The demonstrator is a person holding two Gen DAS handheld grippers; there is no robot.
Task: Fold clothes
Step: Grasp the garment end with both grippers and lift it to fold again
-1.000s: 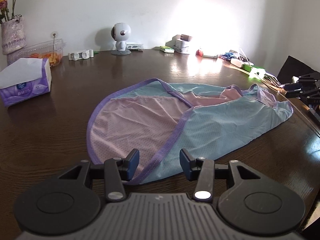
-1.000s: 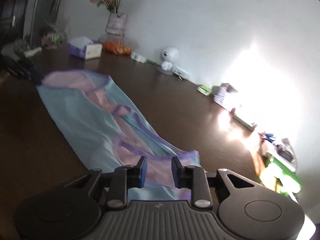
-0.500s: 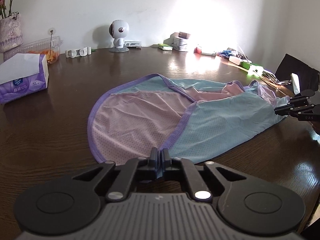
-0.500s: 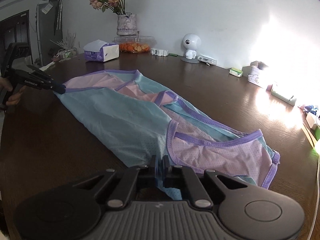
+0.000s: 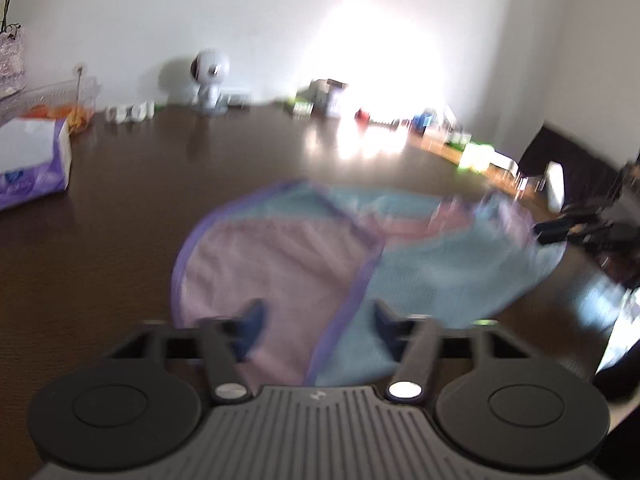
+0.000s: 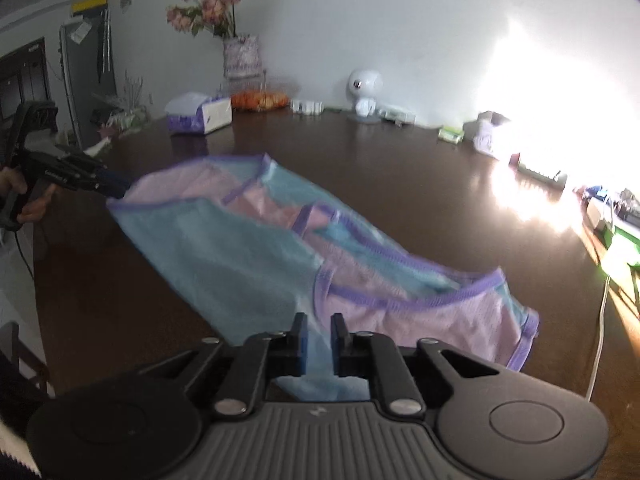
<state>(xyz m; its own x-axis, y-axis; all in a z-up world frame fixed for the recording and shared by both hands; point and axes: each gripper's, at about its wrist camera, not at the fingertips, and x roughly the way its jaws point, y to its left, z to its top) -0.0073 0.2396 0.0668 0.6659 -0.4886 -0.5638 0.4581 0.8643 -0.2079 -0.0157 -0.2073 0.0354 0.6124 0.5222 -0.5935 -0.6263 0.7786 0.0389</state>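
- Garment (image 6: 256,256), a pink-and-blue mesh piece with purple trim, lies spread along the dark wooden table (image 5: 120,240), one end at each gripper.
- Left gripper (image 5: 316,316) has just been opening; its jaws now stand wide, the near hem lies between them and neither pad presses on it.
- Right gripper (image 6: 318,332) has also just been opening; a narrow gap shows between its jaws, with blue fabric running through it. The pads look clear of the cloth, though the blur leaves some doubt.
- Risk, as I judge it: with neither end gripped, the next lift may catch one layer only, so the fold comes out skewed or bunched.
- Thin mesh could slip from the pads or snag on a fingertip if the jaws close off the trim.
- Uneven pulls from the two hands would drag the piece across the table instead of folding it.
- Tissue box (image 5: 32,160) sits well apart at the left; a white round-headed figure (image 5: 210,80) and small clutter line the far edge.
- Cable (image 6: 600,340) trails near the garment's right end and could be caught by a wide sweep.
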